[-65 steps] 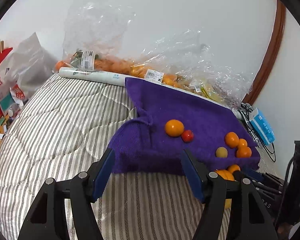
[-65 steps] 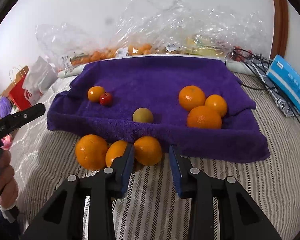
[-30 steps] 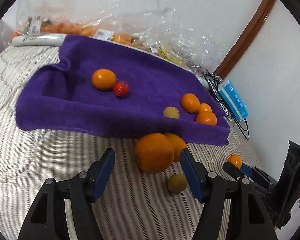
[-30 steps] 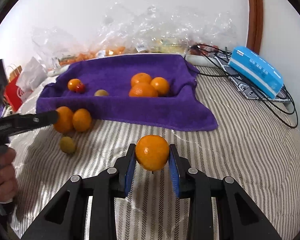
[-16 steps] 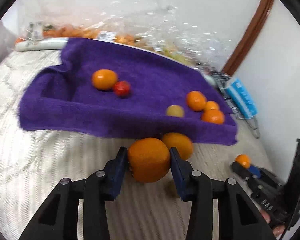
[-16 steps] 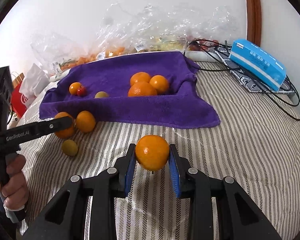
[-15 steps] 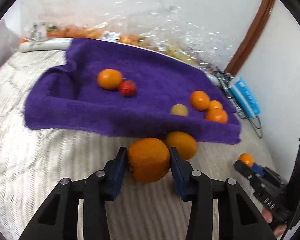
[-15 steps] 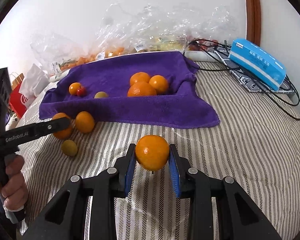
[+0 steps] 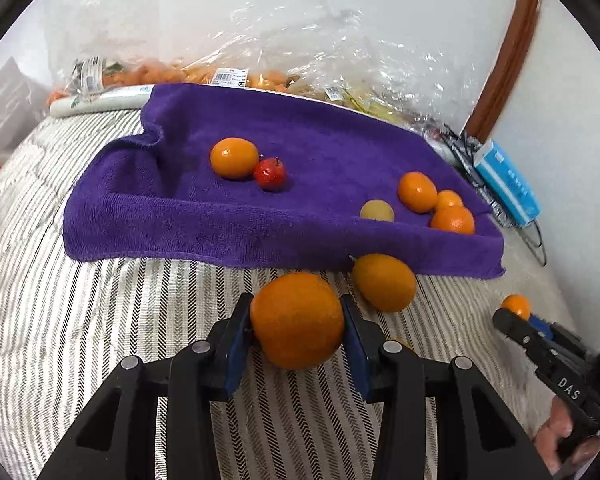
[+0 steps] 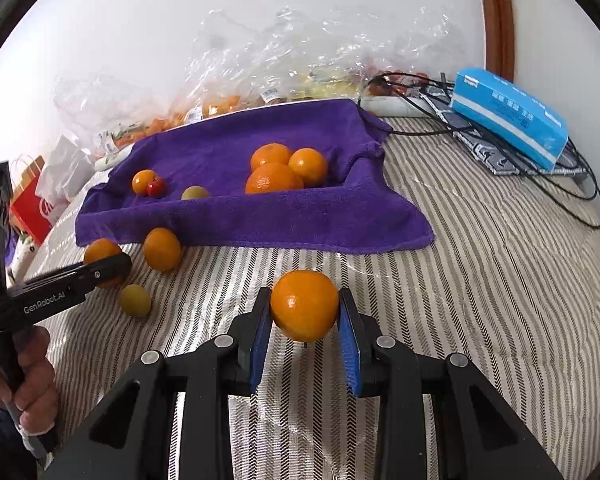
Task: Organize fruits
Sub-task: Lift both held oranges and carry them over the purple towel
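Left gripper [image 9: 297, 322] fingers now clamped on orange [image 9: 296, 320], previously spread

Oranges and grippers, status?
Left gripper shut on large orange. Right gripper shut on small orange. Purple towel ahead, path clear.

A towel [image 10: 260, 208] lies spread on a bed [image 10: 480, 280], its far edge against a heap of plastic bags [image 10: 300, 60] along the wall. On the towel, three oranges [image 10: 280, 168] cluster at the right; a small pale fruit [image 10: 194, 193] sits left of them, and further left an orange [image 10: 142, 181] touches a cherry tomato [image 10: 156, 187]. Before the towel's near edge, one orange [image 10: 162, 249] rests on the bed, with a small round fruit [image 10: 135, 300] nearer the viewer. The left gripper [image 9: 298, 330] holds a large orange [image 9: 297, 321] beside them; the right gripper [image 10: 305, 322] holds another orange [image 10: 304, 305] further right. A tissue pack [image 10: 508, 116] lies on cables [image 10: 560, 184] far right.
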Tool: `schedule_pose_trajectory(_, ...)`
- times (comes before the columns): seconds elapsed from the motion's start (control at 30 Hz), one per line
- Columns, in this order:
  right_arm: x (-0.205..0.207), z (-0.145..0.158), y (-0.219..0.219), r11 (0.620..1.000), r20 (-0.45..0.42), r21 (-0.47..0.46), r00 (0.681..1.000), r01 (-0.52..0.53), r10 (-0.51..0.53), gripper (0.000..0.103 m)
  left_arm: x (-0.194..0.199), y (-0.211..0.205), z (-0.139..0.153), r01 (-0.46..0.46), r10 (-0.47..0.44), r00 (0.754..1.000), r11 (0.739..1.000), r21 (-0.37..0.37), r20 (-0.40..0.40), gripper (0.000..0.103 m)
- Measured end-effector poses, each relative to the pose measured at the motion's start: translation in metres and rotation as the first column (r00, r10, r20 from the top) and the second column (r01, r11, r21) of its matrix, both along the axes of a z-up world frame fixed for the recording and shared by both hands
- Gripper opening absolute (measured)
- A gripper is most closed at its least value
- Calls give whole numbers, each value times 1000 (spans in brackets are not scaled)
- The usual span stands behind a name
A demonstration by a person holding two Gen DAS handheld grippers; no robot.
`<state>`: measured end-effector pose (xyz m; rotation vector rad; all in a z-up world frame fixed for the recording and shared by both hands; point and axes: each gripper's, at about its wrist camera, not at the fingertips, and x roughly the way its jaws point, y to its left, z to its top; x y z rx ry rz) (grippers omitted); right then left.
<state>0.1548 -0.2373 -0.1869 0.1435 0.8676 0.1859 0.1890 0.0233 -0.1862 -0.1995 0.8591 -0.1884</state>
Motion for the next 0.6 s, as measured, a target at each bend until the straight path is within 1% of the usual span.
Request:
schedule_pose_trajectory(0.07, 1, -2, -4, 999, -9, 36, 1000, 13, -13, 32, 0, 3, 0, -4, 4, 1000, 1000, -24, 1, 40)
schedule_pose_trajectory(0.13, 0, -2, -7, 999, -6, 50, 1000, 21, -21, 32, -1, 4, -1, -8, 8, 1000, 999, -40, 3, 40)
schedule_pose_trajectory(0.33, -5, 4, -7, 998, 39, 52, 999, 19, -21, 32, -3, 10, 0, -28, 30, 999, 996, -88, 19, 40)
schedule_pose_trajectory(0.4, -8, 7, -4, 999, 60, 48, 998, -6, 3, 32, -5, 8, 2, -6, 9, 999, 996, -85, 39, 40)
schedule_pose_trajectory(0.47, -10, 9, 0, 998, 76, 43, 997, -35, 31, 32, -9, 2, 6, 23, -19, 998, 998, -66, 63, 40)
schedule_pose_trajectory(0.6, -13, 12, 6, 998, 96, 26, 994, -59, 56, 32, -14, -5, 11, 57, -52, 994, 997, -50, 95, 40)
